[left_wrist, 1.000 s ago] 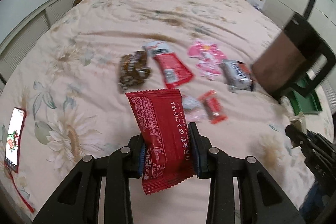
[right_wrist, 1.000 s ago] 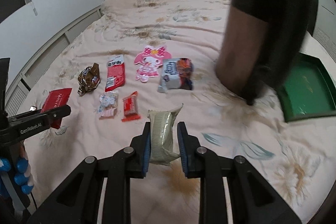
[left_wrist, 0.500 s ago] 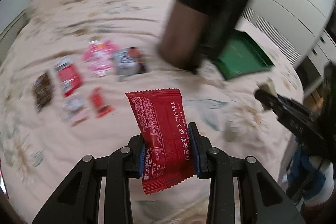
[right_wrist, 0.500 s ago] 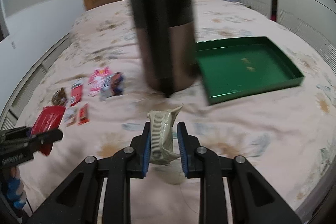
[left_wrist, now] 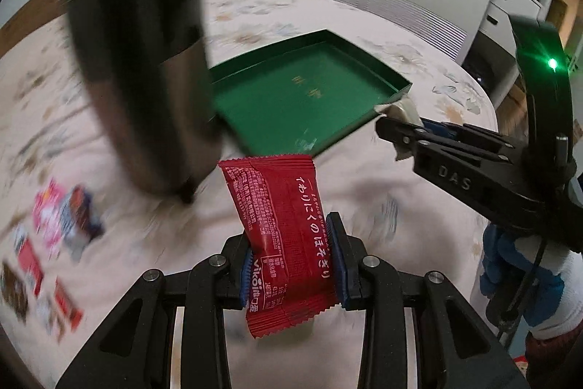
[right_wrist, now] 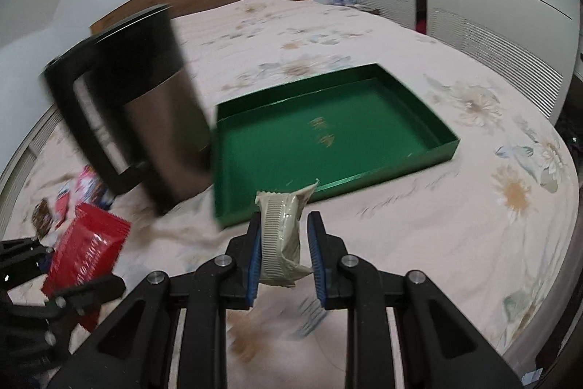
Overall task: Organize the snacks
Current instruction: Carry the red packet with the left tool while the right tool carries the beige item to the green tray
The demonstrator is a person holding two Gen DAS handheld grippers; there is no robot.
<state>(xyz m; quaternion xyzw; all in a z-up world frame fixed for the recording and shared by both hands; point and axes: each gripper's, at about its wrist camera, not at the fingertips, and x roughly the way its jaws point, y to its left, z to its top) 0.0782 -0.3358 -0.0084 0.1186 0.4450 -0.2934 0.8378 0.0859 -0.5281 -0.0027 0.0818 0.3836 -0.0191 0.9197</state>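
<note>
While both packets are being carried above the bedspread (right_wrist: pixel 419 225), the remaining snacks (left_wrist: pixel 54 243) are being left in a loose, blurred scatter at the far left, well apart from the tray. Next along, a tall dark kettle (left_wrist: pixel 145 90) is being stood on the bed just beside the tray's left edge, so the approach from that side is probably being narrowed. A red packet (left_wrist: pixel 284 228) is being clenched by its lower half in the left gripper (left_wrist: pixel 291 265), upright and square to the camera, seemingly so that it can be lowered flat. Just beyond it, the green tray (right_wrist: pixel 442 146) is being kept bare on the bedspread, apparently as the place where the snacks are being gathered. To the right, a pale beige packet (right_wrist: pixel 282 236) is being pinched edge-on in the right gripper (right_wrist: pixel 284 256), its jaws closed hard on the crimped wrapper, and it is being held just short of the tray's near rim. Both packets are judged to be on their way in, neither yet being released.
</note>
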